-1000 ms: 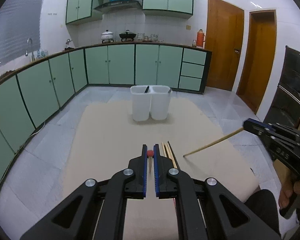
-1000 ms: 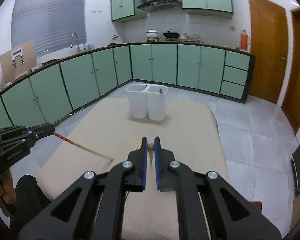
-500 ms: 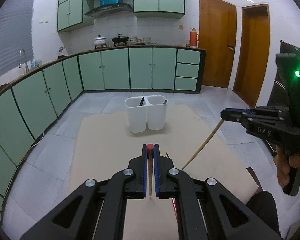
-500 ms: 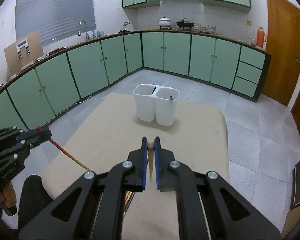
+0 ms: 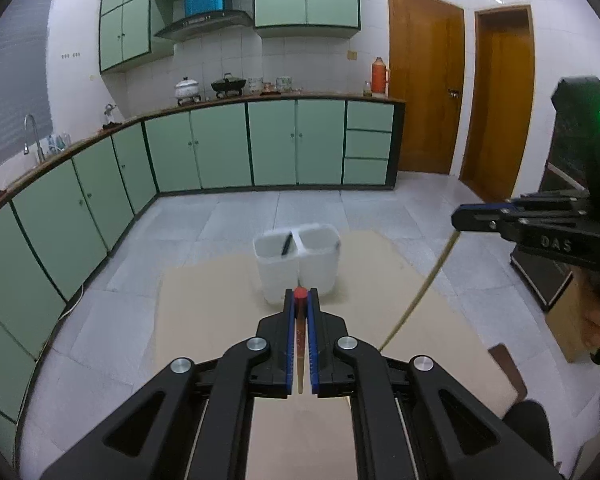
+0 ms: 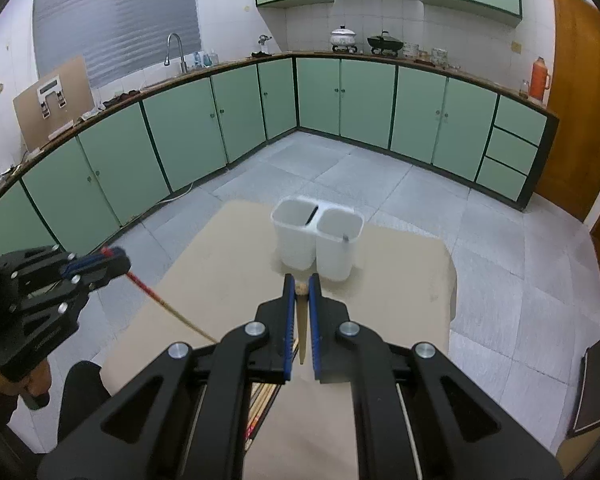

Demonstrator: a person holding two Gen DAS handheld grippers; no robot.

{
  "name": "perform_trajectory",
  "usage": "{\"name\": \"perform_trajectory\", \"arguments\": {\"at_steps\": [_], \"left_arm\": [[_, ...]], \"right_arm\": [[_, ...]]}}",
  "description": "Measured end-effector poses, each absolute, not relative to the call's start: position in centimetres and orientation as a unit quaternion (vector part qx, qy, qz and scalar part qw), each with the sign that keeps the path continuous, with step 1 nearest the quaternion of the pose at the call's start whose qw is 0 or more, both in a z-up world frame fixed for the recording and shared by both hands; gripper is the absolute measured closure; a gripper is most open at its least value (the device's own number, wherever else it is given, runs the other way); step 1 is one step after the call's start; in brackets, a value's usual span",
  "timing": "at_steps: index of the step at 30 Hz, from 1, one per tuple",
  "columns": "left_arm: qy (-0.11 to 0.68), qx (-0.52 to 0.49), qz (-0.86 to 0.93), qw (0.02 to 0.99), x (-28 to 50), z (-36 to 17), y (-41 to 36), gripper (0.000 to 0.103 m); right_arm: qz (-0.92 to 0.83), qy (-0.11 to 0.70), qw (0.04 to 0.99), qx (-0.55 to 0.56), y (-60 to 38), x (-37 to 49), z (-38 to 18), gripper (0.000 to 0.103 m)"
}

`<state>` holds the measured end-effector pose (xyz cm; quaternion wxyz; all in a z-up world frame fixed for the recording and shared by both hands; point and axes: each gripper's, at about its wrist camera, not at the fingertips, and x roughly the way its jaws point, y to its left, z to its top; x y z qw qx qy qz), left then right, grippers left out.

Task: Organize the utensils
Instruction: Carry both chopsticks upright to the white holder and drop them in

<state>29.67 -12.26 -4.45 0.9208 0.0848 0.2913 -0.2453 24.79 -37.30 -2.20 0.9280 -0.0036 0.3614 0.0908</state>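
Over the beige mat (image 6: pixel 400 280) I grip one chopstick in each gripper, left (image 5: pixel 300 294) and right (image 6: pixel 301 278), with more still lying loose beside the nearly empty holder (image 6: pixel 318 236).

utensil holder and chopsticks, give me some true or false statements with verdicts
1. The left tool is shut on a red-tipped chopstick. True.
2. The right tool is open, with nothing in it. False: it is shut on a plain wooden chopstick.
3. The white utensil holder has two compartments. True.
4. Both compartments are bare. False: each holds a dark utensil.
5. The holder stands on the kitchen counter. False: it stands on a beige mat.
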Motion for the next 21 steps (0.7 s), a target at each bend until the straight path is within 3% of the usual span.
{"name": "perform_trajectory", "arguments": {"at_steps": [13, 21], "left_arm": [[0.226, 0.057, -0.224, 0.946, 39.6, 3.0, -14.8, 0.097], [0.217, 0.040, -0.216, 0.951, 46.3, 0.9, -17.7, 0.097]], "right_arm": [[0.069, 0.332, 0.941, 0.021, -38.9, 34.8, 5.8, 0.097], [0.034, 0.343, 0.938, 0.040, -41.4, 42.6, 2.5, 0.097]]}}
